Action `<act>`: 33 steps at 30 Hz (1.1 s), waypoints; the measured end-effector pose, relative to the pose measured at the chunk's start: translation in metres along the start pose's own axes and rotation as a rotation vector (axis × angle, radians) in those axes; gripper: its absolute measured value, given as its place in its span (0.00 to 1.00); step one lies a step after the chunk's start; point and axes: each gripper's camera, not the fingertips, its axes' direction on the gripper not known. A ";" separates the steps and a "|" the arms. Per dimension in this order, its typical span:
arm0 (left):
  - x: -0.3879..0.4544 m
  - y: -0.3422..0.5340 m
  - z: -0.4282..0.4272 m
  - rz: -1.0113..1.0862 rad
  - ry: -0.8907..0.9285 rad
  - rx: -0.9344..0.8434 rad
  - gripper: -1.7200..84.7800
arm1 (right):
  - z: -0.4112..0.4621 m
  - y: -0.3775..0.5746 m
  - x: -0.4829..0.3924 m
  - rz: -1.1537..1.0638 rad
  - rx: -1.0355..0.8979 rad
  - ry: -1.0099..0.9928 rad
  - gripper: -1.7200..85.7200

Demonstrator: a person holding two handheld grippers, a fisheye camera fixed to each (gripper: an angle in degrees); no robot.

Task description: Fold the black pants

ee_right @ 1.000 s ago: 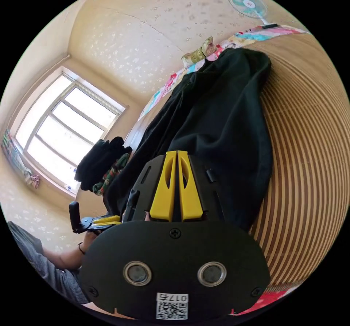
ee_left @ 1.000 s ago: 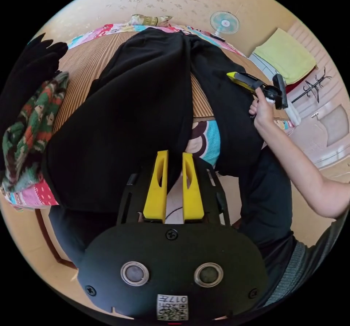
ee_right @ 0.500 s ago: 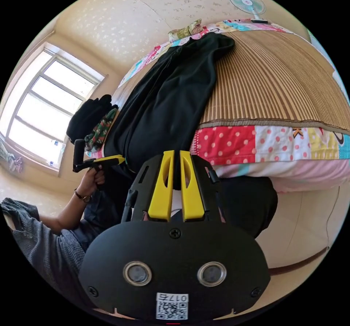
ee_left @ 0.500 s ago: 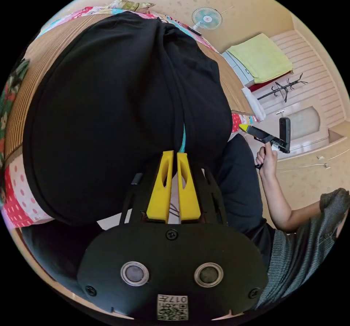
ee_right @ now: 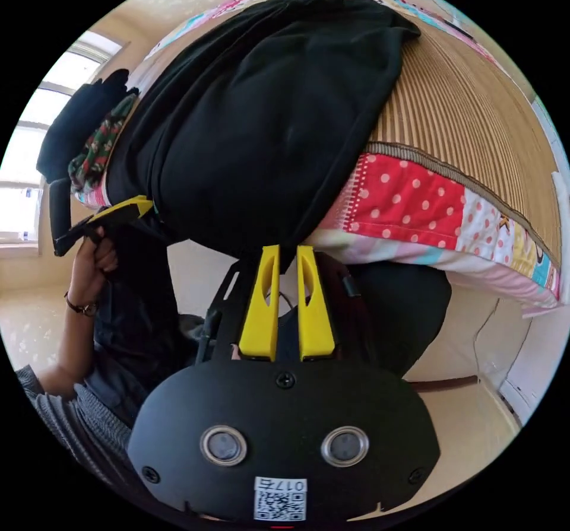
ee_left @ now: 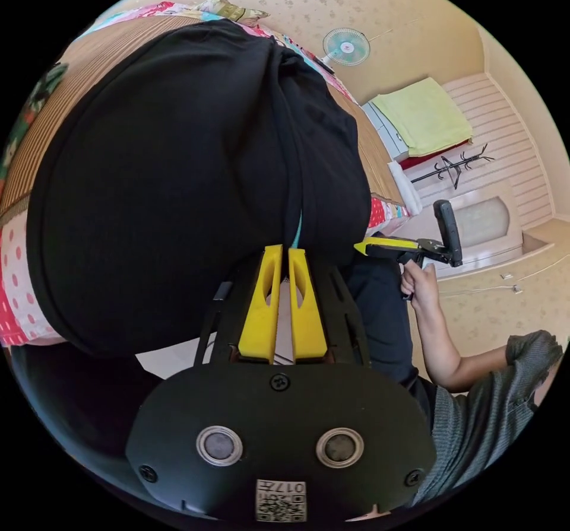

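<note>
The black pants (ee_left: 178, 187) cover the bed (ee_right: 475, 127) in the upper half of both views. The left gripper (ee_left: 284, 252) and the right gripper (ee_right: 288, 251) each have jaws nearly together at the pants' edge; a clamp on the cloth I cannot tell.

The pants (ee_left: 178, 187) are plain black. The mat (ee_right: 475, 115) under them is striped brown and tan. The patchwork quilt (ee_right: 415, 199) shows red with white dots beside pink. Gripper jaws are yellow. A towel (ee_left: 424, 115) is lime green; the knit garment (ee_right: 95, 145) is green and red.

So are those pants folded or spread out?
Folded lengthwise: the pants lie on the mat with legs stacked, waist end overhanging the bed edge.
</note>
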 end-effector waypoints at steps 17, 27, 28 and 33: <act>0.003 -0.002 0.007 0.084 0.287 -0.235 0.08 | -0.175 0.151 0.253 0.227 0.474 -0.743 0.04; 0.072 0.015 -0.087 0.311 0.274 0.099 0.09 | -0.151 0.083 0.196 -0.202 0.462 -1.386 0.05; 0.081 0.017 -0.098 0.334 0.300 0.140 0.09 | -0.146 0.076 0.190 -0.214 0.438 -1.405 0.05; 0.063 0.003 -0.120 0.237 0.456 0.220 0.17 | -0.090 0.026 0.142 -0.188 0.197 -1.388 0.04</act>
